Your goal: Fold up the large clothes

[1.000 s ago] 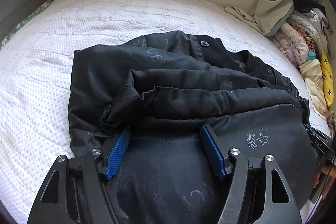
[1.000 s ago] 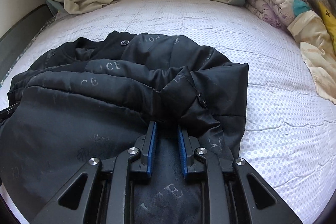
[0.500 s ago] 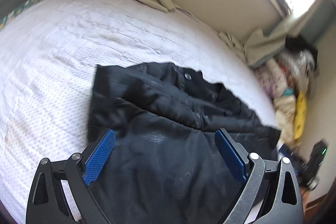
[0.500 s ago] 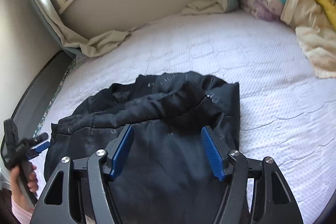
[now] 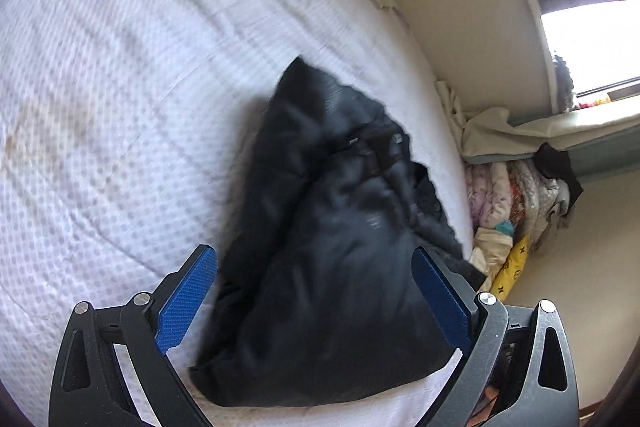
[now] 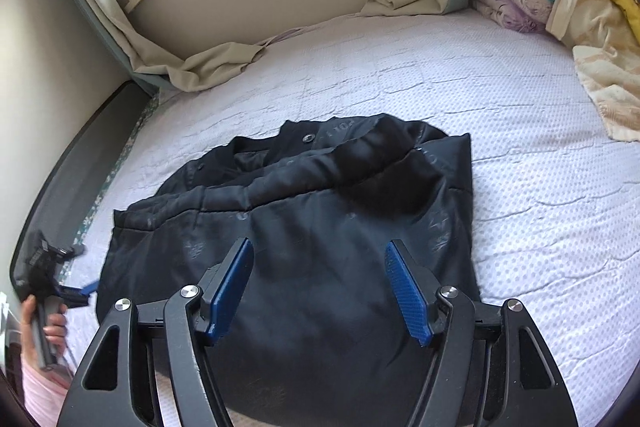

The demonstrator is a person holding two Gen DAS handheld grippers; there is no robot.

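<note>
Above the black jacket, both grippers' fingers now spread, holding nothing.

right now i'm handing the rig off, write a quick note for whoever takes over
Left gripper: open, nothing held, off beyond the jacket's left edge.
Right gripper: open, empty, above the near part of the jacket.
Black jacket: lies released on the white bed, folded into a rough rectangle, sleeve bunched across the top.
Done: sides and sleeve folded in.
Left: probably smooth it and fold once more.
</note>
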